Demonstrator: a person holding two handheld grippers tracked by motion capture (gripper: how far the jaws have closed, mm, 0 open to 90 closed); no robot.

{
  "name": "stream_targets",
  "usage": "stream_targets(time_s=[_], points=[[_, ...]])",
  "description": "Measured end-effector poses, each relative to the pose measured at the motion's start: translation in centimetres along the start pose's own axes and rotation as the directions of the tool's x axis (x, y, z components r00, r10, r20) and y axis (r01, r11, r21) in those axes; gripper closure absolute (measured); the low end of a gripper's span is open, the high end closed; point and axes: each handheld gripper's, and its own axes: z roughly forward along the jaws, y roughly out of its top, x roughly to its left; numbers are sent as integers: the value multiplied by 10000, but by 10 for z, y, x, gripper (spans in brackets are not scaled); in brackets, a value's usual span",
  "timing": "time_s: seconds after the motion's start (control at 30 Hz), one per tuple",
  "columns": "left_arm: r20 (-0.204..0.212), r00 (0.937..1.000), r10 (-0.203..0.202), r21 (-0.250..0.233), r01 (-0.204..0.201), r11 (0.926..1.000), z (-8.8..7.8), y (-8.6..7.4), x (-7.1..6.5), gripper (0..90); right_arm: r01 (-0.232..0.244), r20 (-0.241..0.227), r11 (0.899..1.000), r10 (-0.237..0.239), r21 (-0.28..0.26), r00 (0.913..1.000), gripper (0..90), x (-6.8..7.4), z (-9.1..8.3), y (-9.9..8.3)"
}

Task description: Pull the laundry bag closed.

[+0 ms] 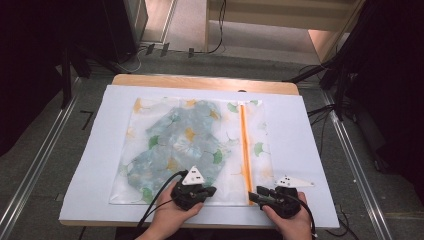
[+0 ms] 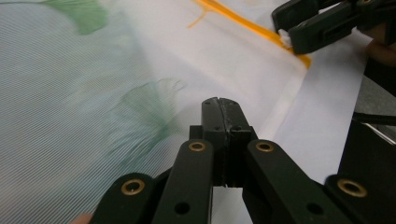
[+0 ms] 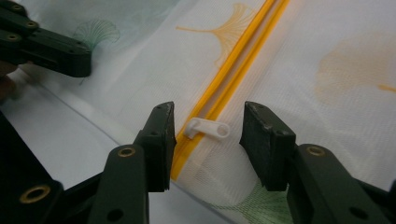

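Zipper work is in hand: right gripper (image 3: 208,140) stands half open around the white pull tab (image 3: 208,128) (untouched) at the mesh bag's (image 1: 190,145) five o'clock corner; left gripper (image 2: 223,109), shut and empty, rests beside. Next: pinch the tab.

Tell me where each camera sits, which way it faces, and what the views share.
High view: above the near edge, looking forward and down on the mesh bag; both hands and grippers show.
Left gripper view: on the left gripper, jaws shut over the bag.
Right gripper view: on the right gripper, jaws open around the zipper pull.
Shared: the orange zipper.
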Motion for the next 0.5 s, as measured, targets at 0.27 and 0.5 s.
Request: stream_targets(time_s=[0.27, 0.5], points=[[91, 9999, 71, 325, -74, 9994, 18, 3, -4, 900, 3, -255, 9999, 0, 108, 9997, 825, -2, -3, -2], [145, 9998, 156, 377, -161, 9992, 21, 5, -9, 899, 82, -426, 10000, -81, 9, 9991, 900, 1, -6, -2]])
